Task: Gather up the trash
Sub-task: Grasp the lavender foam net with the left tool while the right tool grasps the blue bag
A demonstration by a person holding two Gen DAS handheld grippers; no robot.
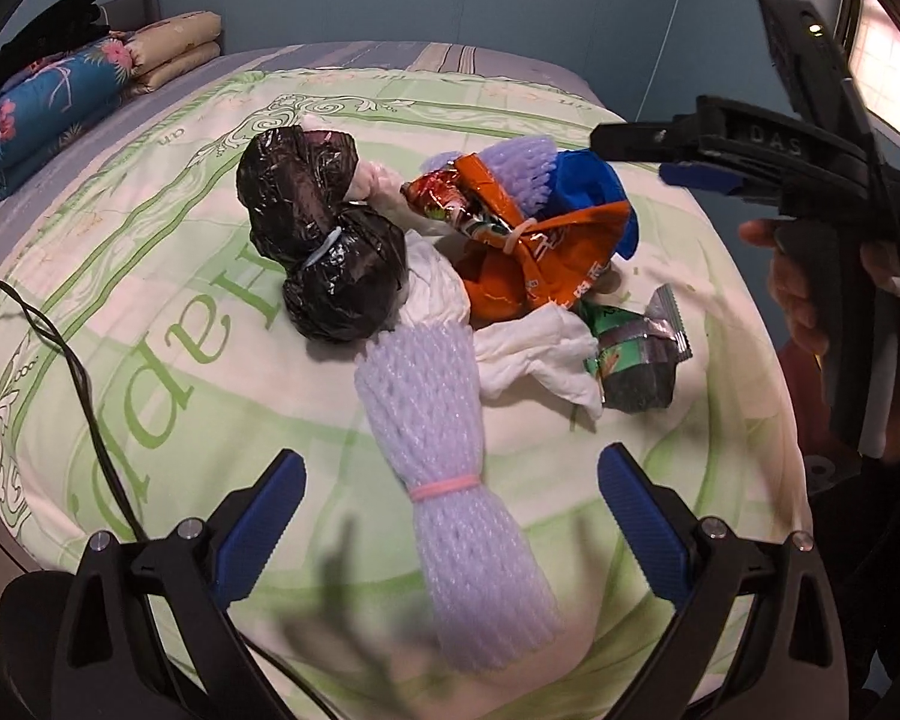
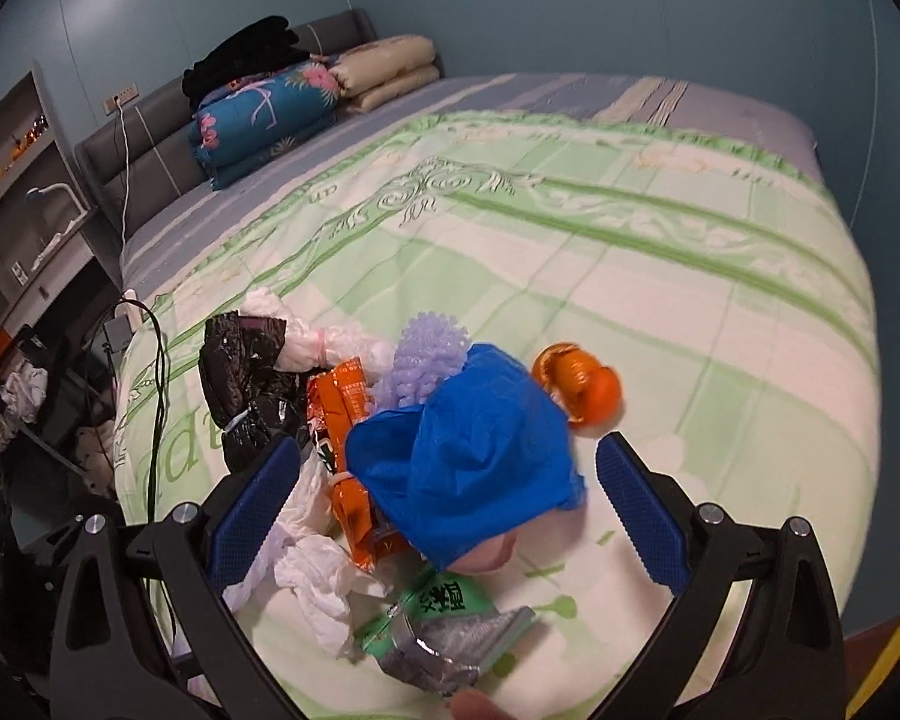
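Observation:
A pile of trash lies on the green-and-white bedspread [image 1: 168, 324]. It holds a lilac foam net bundle [image 1: 450, 450], a black plastic bag [image 1: 318, 228], an orange snack wrapper [image 1: 540, 258], a blue plastic bag [image 2: 474, 468], white tissue [image 1: 534, 354] and a green-silver packet [image 2: 450, 624]. An orange peel [image 2: 582, 387] lies beyond the blue bag. My left gripper [image 1: 450, 516] is open, its jaws on either side of the foam net. My right gripper [image 2: 447, 510] is open, just above the blue bag; it also shows in the left wrist view [image 1: 660, 156].
Folded quilts [image 2: 270, 114] and black clothing [image 2: 246, 57] sit by the grey headboard [image 2: 132, 138]. A black cable [image 1: 78, 372] runs over the bed's left edge. Shelves [image 2: 24, 192] stand at the left. The far half of the bedspread [image 2: 630, 252] is flat.

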